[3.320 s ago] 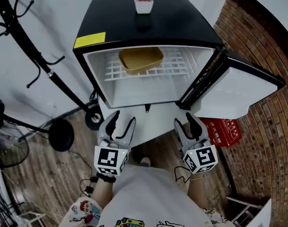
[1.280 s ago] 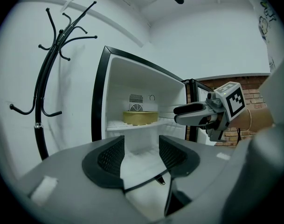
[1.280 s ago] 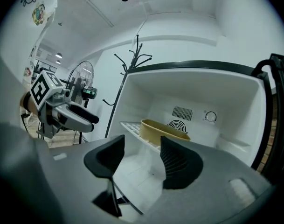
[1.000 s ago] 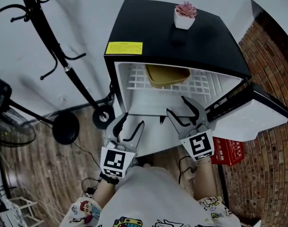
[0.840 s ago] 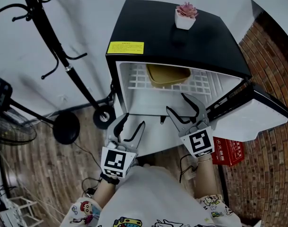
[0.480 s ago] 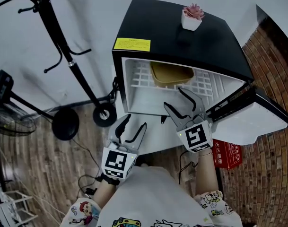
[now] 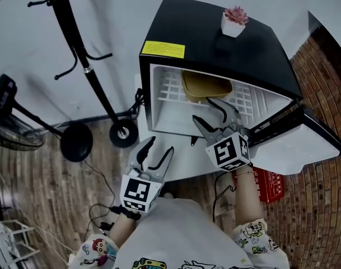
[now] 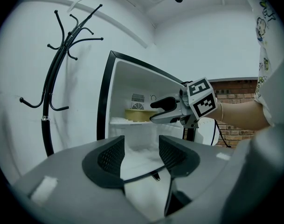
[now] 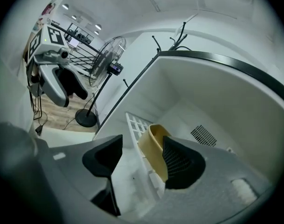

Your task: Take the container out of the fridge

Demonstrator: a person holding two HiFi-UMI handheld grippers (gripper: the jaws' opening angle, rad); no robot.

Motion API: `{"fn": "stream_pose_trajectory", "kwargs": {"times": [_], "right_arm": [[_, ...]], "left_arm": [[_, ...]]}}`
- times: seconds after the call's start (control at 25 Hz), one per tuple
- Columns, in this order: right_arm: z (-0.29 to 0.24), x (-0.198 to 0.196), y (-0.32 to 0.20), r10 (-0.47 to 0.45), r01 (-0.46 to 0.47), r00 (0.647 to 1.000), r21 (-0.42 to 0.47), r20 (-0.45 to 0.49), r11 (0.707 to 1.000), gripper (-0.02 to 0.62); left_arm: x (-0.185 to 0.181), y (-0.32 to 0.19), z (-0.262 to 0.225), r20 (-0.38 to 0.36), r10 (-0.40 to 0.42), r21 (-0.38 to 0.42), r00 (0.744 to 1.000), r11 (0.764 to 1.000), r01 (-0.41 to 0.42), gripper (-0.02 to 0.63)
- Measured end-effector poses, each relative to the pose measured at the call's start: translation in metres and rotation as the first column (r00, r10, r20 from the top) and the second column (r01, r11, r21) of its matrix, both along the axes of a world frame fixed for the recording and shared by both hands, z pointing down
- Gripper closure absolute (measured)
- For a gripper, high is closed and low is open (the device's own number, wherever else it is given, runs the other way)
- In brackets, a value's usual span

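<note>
The fridge (image 7: 215, 38) was black outside, white within; the container (image 7: 206, 86) was mustard yellow, the wire shelf (image 7: 170, 91) white, the label (image 7: 163, 49) yellow, the plant (image 7: 236, 14) pink.

The head view looks steeply down from above the person (image 7: 176, 234), a little way off the fridge (image 7: 215, 38), whose open front faces the camera. The left gripper view sits low and back from the fridge, facing level into that front past its own jaws. It catches the right gripper (image 8: 159, 111) side-on. The right gripper view is near the opening, rolled sideways, looking in at the shelf (image 9: 135, 125) and container (image 9: 153, 146). All 3 views share the fridge's inside and the container.
</note>
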State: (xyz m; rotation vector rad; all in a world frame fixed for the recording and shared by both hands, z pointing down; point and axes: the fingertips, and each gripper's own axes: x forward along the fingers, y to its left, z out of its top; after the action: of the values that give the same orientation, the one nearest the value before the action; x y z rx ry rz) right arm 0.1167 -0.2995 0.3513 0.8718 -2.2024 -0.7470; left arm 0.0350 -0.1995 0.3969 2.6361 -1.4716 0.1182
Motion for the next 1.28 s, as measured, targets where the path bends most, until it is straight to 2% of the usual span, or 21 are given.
{"fn": "stream_pose_trajectory", "kwargs": {"times": [0.2,0.48,0.68,1.04,1.28], "right_arm": [[0.005,-0.002,-0.009,0.001,0.003,0.995,0.034,-0.103,0.999,0.33],[0.017,-0.003,-0.022,0.013,-0.005,0.979,0.042,-0.203,0.999,0.33],[0.023,-0.004,-0.029,0.025,-0.007,0.963,0.066,-0.269,0.998,0.33],[0.02,-0.005,-0.039,0.045,-0.011,0.945,0.106,-0.323,0.994,0.331],[0.025,-0.002,-0.043,0.039,-0.009,0.933,0.086,-0.358,0.996,0.348]], "left_arm": [[0.004,0.005,0.007,-0.005,0.012,-0.024,1.0,1.0,-0.012,0.382],[0.002,0.009,0.002,-0.017,0.012,0.0,1.0,1.0,-0.012,0.385],[-0.003,0.012,0.008,-0.019,0.005,-0.025,1.0,1.0,-0.005,0.385],[-0.009,0.014,0.005,-0.031,-0.017,-0.02,0.999,1.0,0.016,0.387],[-0.011,0.014,0.006,-0.039,-0.03,-0.02,0.999,0.999,0.03,0.387]]}}
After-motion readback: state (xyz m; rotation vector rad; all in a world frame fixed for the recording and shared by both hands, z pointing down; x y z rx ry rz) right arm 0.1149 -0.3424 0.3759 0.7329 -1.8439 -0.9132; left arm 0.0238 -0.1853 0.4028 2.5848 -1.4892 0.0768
